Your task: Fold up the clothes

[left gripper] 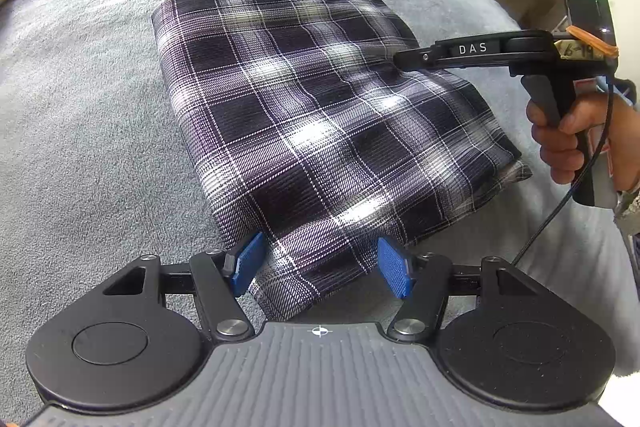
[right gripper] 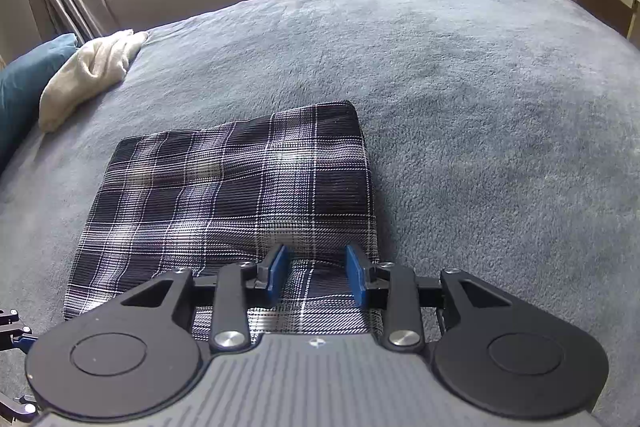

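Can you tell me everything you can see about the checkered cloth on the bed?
The plaid cloth is dark navy or black with white and grey crossing lines, and looks like thin woven fabric. It is folded into a thick rectangle of several layers, lying flat on the grey fuzzy blanket. The left gripper and right gripper both stand open over its near edge, not pinching it.

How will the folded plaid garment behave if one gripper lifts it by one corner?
The plaid garment is thin woven cloth in loose layers, so it will probably droop and unfold. It looks light. On the fleecy blanket it would likely drag rather than slide.
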A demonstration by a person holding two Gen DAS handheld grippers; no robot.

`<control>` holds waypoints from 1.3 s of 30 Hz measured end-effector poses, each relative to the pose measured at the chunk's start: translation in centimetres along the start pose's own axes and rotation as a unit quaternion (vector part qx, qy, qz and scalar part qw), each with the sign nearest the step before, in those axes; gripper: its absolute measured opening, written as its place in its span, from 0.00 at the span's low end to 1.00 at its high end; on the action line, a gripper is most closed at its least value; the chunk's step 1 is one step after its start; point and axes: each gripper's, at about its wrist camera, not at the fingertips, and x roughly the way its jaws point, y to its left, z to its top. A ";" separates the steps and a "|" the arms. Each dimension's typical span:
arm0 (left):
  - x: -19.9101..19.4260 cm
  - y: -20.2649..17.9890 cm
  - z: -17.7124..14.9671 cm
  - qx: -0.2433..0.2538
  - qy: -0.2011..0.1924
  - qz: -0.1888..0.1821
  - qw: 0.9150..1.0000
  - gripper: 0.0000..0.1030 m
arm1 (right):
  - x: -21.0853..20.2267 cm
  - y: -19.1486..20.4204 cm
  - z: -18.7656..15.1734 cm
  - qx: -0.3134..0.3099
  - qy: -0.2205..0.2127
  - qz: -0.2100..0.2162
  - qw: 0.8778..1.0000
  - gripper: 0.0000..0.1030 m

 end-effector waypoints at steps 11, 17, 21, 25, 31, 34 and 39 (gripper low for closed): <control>-0.1 0.1 0.5 -0.041 0.011 -0.001 0.999 0.60 | -7.5 1.5 -0.4 -0.036 -0.061 0.052 0.996 0.35; -0.1 -0.5 0.4 -0.040 0.016 0.006 0.999 0.61 | -8.2 2.2 -4.2 -0.056 0.003 0.072 0.996 0.35; 0.0 -0.8 0.4 -0.044 0.018 0.011 0.999 0.61 | -5.0 1.4 -7.0 -0.052 0.055 0.025 0.997 0.32; 0.0 -1.2 0.4 -0.048 0.019 0.015 0.999 0.61 | -5.7 2.2 -6.6 -0.053 0.056 0.014 0.997 0.32; 0.1 -1.7 0.3 -0.046 0.020 0.023 0.998 0.61 | -8.2 3.8 -5.0 -0.041 0.020 0.083 0.995 0.32; 0.1 -2.0 0.2 -0.042 0.020 0.028 0.999 0.61 | -6.6 3.8 -5.8 -0.043 0.044 0.074 0.995 0.32; 0.0 -2.4 -0.1 -0.042 0.019 0.033 0.998 0.61 | -4.7 1.9 -7.7 -0.008 0.061 0.070 0.996 0.32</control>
